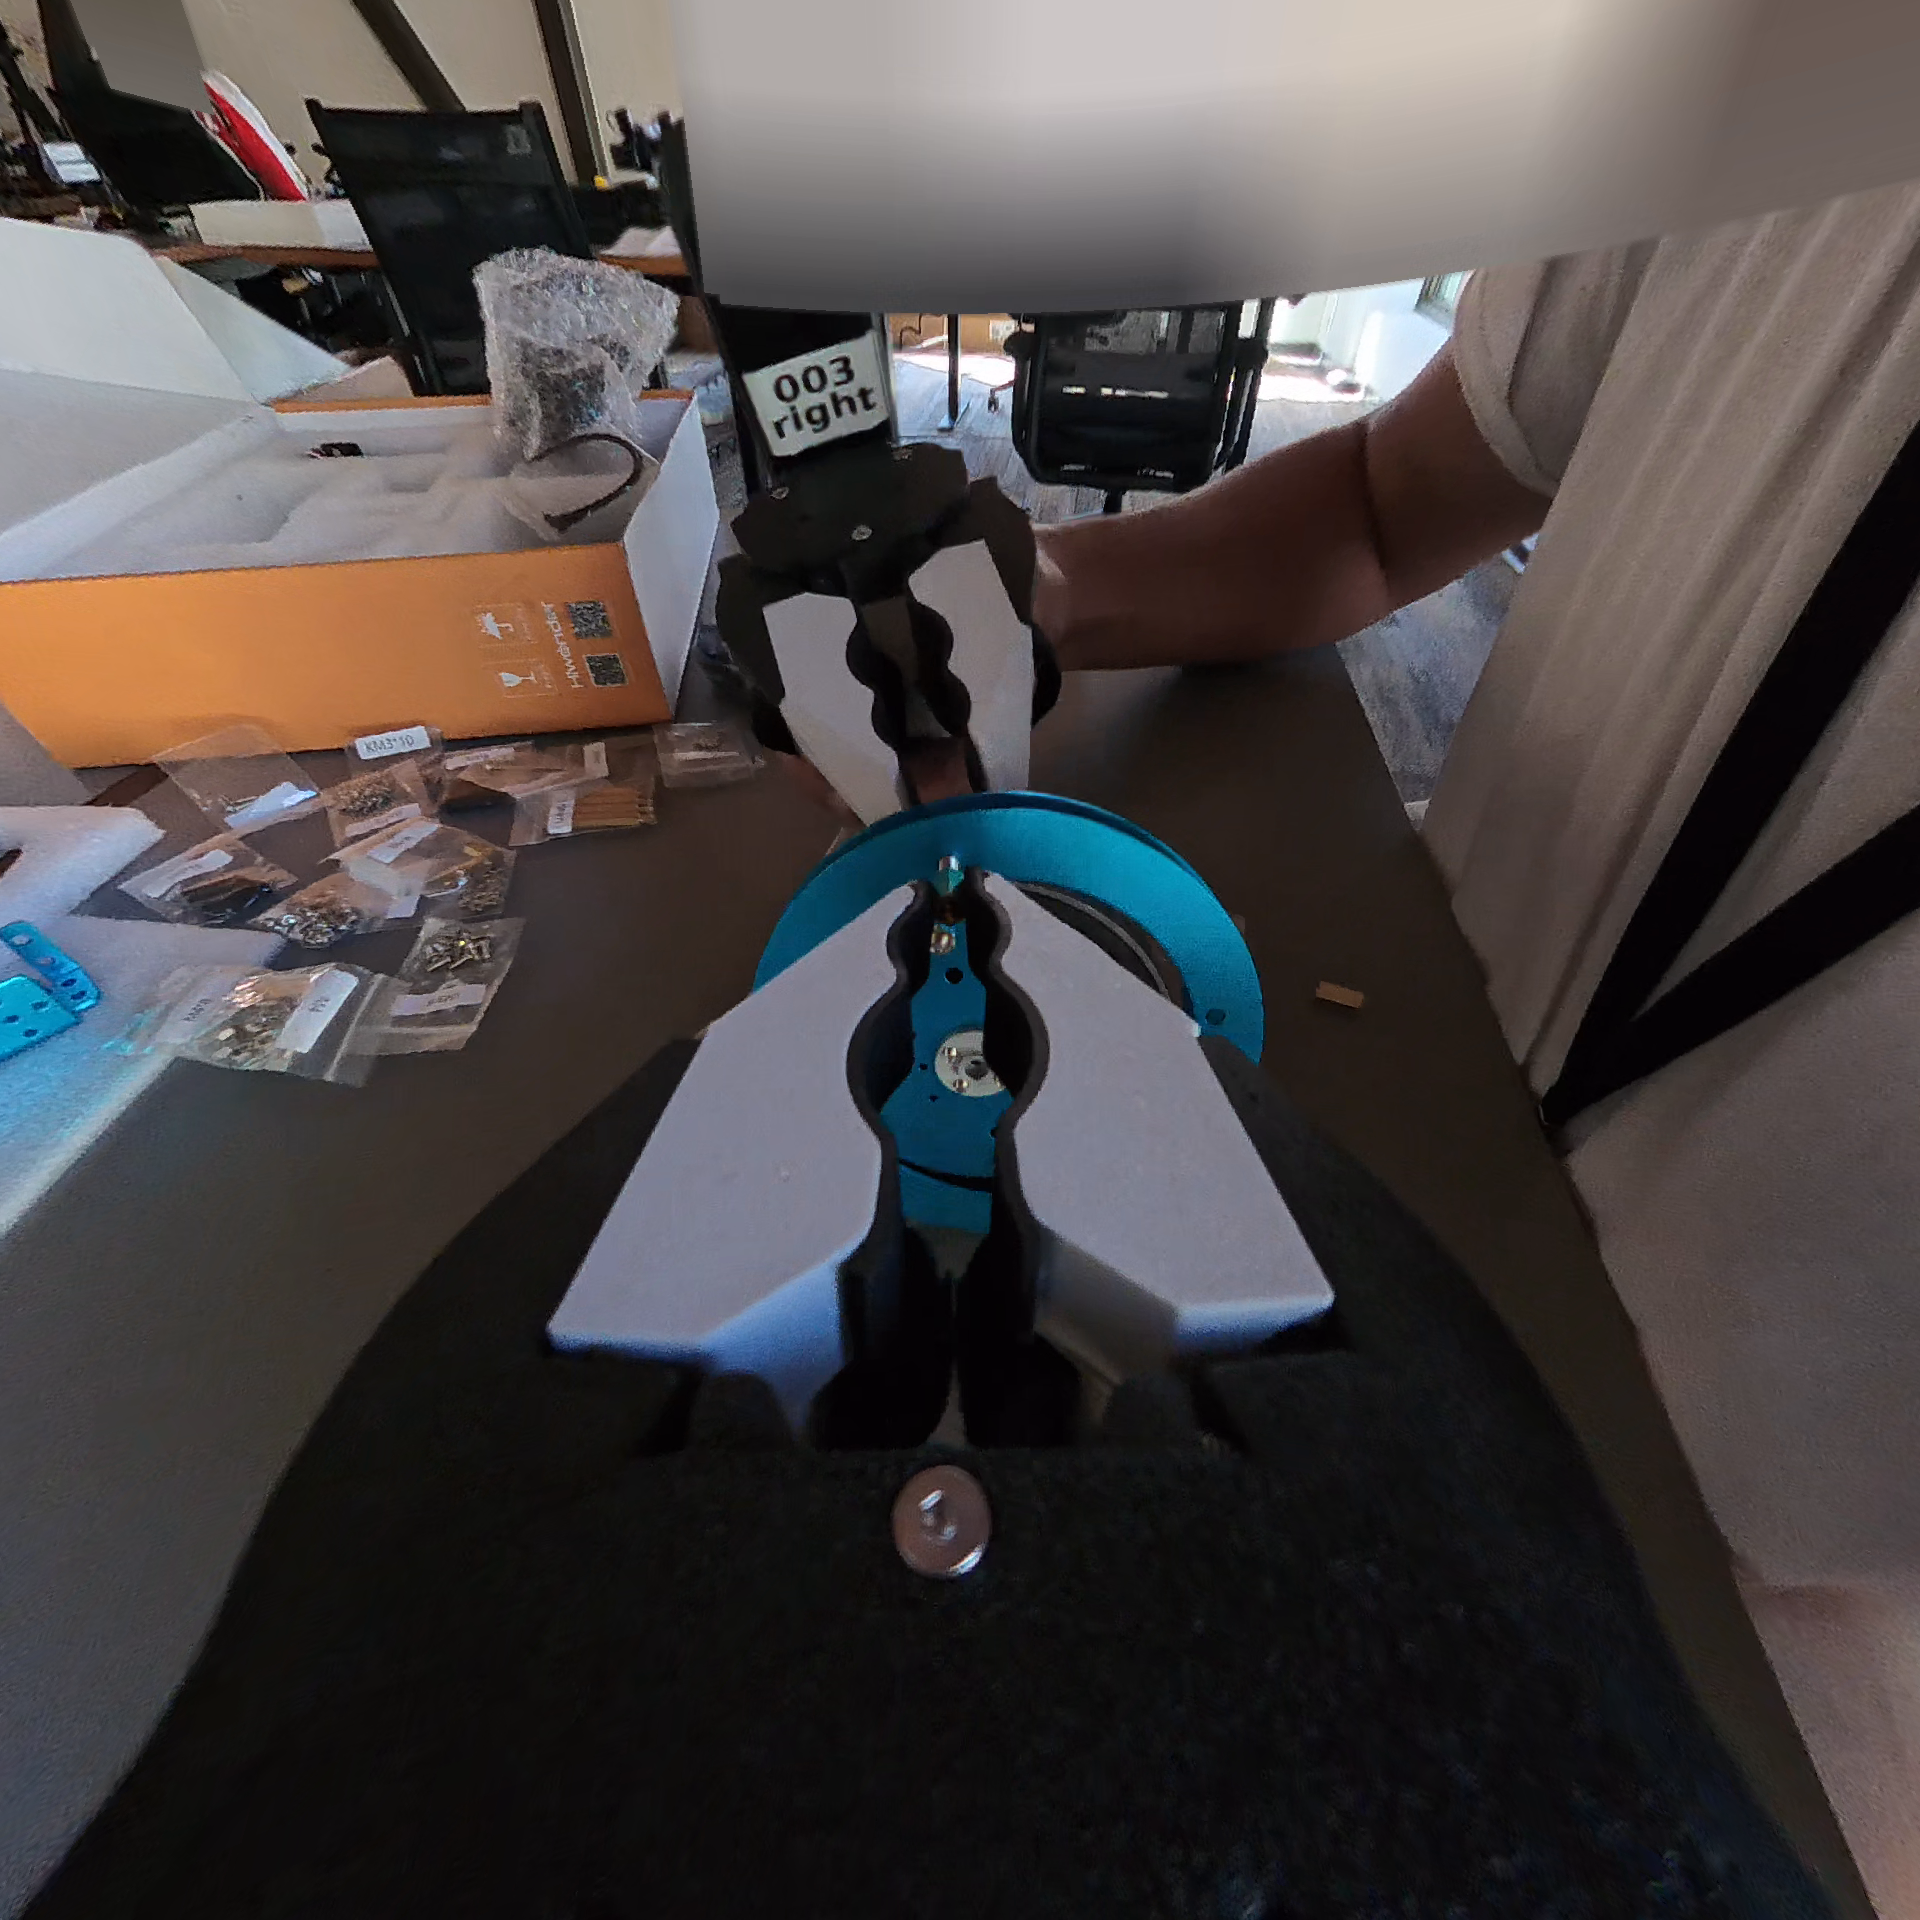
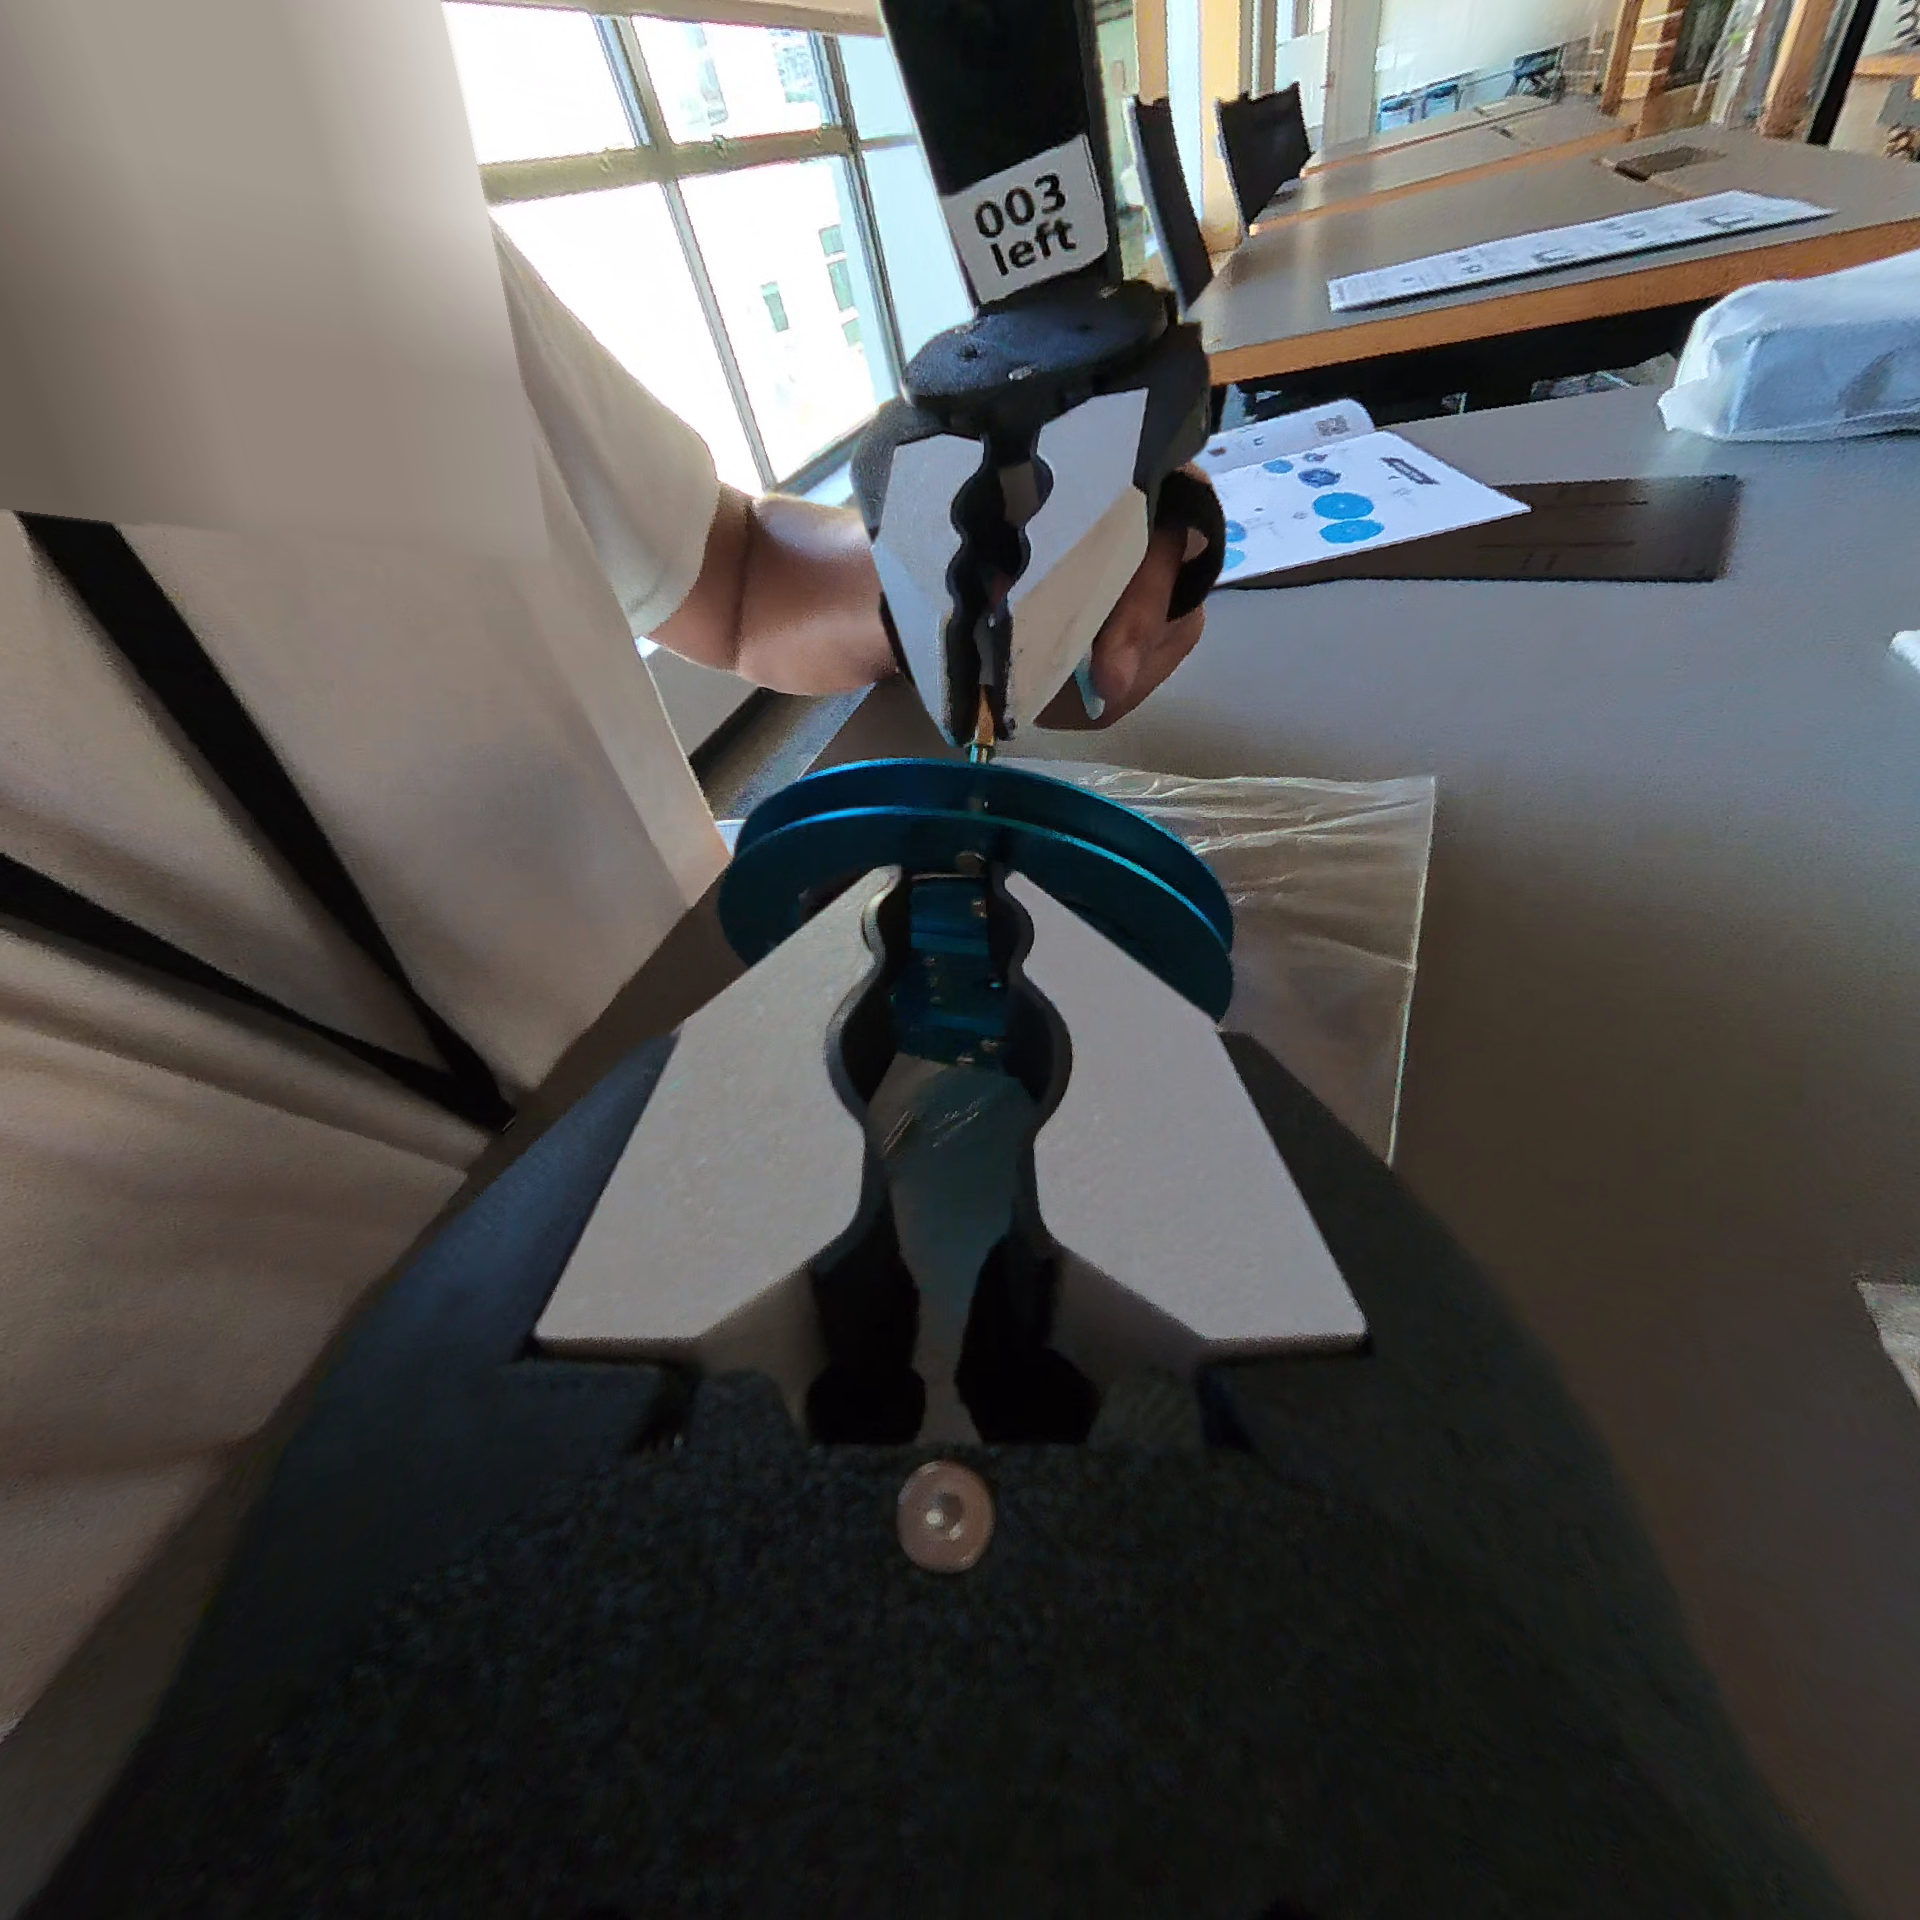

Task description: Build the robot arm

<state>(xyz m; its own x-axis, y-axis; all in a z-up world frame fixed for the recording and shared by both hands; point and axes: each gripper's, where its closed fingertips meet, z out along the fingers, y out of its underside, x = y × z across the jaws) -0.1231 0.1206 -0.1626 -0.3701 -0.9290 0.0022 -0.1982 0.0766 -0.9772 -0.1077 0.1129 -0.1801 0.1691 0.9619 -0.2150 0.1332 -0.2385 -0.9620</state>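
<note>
Both grippers — left gripper (image 1: 951,883), right gripper (image 2: 951,883) — seemingly pinch the blue wheel (image 2: 1101,852).

A dark grey bench (image 1: 1195,748) carries an open orange box (image 1: 332,634) at its far side. In front of that box lie many small clear bags of screws (image 1: 343,914), with white foam (image 1: 62,852) beside them. Away from the box, a clear plastic sheet (image 2: 1309,914), a printed leaflet (image 2: 1351,499) and a flat black plate (image 2: 1579,530) lie flat on the bench.
</note>
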